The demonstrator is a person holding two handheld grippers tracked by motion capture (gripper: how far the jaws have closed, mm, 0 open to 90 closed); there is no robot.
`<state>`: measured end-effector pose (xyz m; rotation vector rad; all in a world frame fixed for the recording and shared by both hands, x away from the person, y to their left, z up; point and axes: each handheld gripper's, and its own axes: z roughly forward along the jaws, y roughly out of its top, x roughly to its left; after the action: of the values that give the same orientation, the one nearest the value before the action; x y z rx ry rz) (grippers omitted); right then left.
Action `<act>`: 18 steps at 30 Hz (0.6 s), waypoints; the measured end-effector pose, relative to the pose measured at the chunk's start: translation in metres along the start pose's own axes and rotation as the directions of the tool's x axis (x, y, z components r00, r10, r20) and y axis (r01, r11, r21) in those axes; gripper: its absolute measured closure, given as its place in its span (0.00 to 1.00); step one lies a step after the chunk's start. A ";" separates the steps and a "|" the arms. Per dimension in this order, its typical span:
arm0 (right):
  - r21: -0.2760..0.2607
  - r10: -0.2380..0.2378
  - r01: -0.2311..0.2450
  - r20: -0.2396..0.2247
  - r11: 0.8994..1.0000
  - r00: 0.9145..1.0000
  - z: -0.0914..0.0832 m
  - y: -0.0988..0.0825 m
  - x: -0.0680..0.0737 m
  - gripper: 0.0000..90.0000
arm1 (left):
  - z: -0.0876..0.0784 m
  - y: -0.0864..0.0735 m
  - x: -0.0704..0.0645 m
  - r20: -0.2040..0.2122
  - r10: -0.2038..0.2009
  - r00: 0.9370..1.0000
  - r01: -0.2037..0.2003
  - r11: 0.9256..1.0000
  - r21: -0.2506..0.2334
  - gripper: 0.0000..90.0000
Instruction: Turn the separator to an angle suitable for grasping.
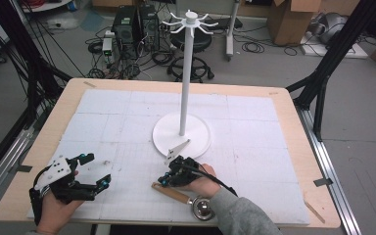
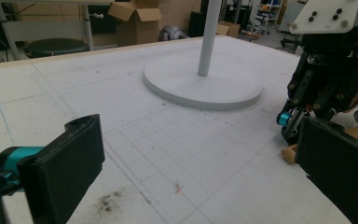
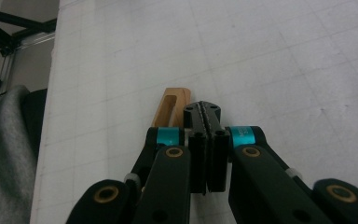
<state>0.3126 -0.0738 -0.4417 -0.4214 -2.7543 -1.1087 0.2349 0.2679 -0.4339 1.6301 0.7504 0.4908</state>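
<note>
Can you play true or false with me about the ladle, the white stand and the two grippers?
1. The ladle lies flat on the table. True.
2. The right gripper has its jaws wide open. False: they are shut, with nothing between them.
3. The left gripper has its jaws open. True.
4. The ladle hangs from the white stand. False: the hooks on top are bare.
5. The ladle's handle is wooden. True.
</note>
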 end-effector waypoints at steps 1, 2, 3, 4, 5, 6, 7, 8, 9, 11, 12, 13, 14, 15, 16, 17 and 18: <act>0.002 -0.004 0.004 0.001 1.000 1.000 0.001 0.000 0.001 1.00 | 0.000 0.000 0.000 0.000 0.000 1.000 0.000 1.000 0.000 0.02; 0.004 -0.006 0.006 0.003 1.000 1.000 0.001 0.001 0.002 1.00 | 0.000 0.000 0.000 0.001 0.000 1.000 0.000 1.000 0.000 0.02; 0.002 -0.014 0.014 -0.007 1.000 1.000 0.001 0.001 0.002 1.00 | 0.000 0.000 0.000 0.001 0.001 1.000 -0.001 1.000 0.001 0.02; 0.008 -0.012 0.012 -0.013 1.000 1.000 0.002 0.001 0.003 1.00 | 0.000 0.000 0.000 0.001 0.001 1.000 -0.001 1.000 0.001 0.02; 0.008 -0.019 0.019 -0.014 1.000 1.000 0.003 0.002 0.004 1.00 | 0.000 0.000 0.000 0.002 0.001 1.000 -0.001 1.000 0.000 0.02; 0.009 -0.017 0.017 -0.030 1.000 0.999 0.003 0.002 0.005 1.00 | 0.000 0.000 0.000 0.000 0.001 1.000 -0.001 1.000 -0.001 0.02; 0.012 -0.022 0.023 -0.052 1.000 0.998 0.005 0.003 0.006 1.00 | 0.000 0.000 0.000 0.001 0.003 1.000 -0.003 1.000 -0.002 0.02; 0.016 -0.024 0.024 -0.047 1.000 0.999 0.006 0.003 0.008 1.00 | 0.000 0.000 0.001 0.001 0.003 1.000 -0.003 1.000 -0.002 0.02; 0.018 -0.034 0.035 -0.040 0.999 0.999 0.006 0.004 0.009 1.00 | 0.000 0.000 0.001 -0.002 0.002 1.000 -0.002 1.000 -0.001 0.02; 0.028 -0.042 0.044 -0.057 0.999 0.998 0.007 0.005 0.011 1.00 | 0.000 0.000 0.001 -0.001 0.002 1.000 -0.002 1.000 -0.001 0.02; 0.030 -0.049 0.050 -0.055 0.998 0.997 0.008 0.006 0.013 1.00 | 0.000 0.000 0.001 0.000 0.002 1.000 -0.002 1.000 -0.003 0.02; 0.034 -0.052 0.054 -0.052 0.998 0.997 0.008 0.006 0.014 1.00 | 0.000 0.000 0.000 0.001 0.001 1.000 -0.001 1.000 -0.002 0.02; 0.036 -0.054 0.056 -0.057 0.998 0.997 0.009 0.007 0.015 1.00 | 0.000 0.000 0.000 0.001 -0.001 1.000 0.001 1.000 -0.001 0.02; 0.036 -0.057 0.059 -0.061 0.998 0.997 0.009 0.007 0.015 1.00 | 0.000 0.000 0.000 0.002 -0.001 1.000 0.001 1.000 -0.001 0.02; 0.036 -0.062 0.064 -0.058 0.997 0.996 0.010 0.007 0.016 1.00 | 0.000 0.000 0.000 0.002 0.000 1.000 0.000 1.000 -0.001 0.02; 0.040 -0.064 0.067 -0.058 0.997 0.996 0.010 0.008 0.017 1.00 | 0.000 0.000 0.001 0.000 0.002 1.000 -0.002 1.000 0.001 0.02; 0.039 -0.065 0.067 -0.059 0.997 0.996 0.010 0.008 0.017 1.00 | 0.000 0.000 0.001 -0.001 0.002 1.000 -0.002 1.000 0.000 0.02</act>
<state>0.2984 -0.0583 -0.4397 -0.2905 -2.7532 -1.0597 0.2353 0.2685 -0.4340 1.6305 0.7498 0.4930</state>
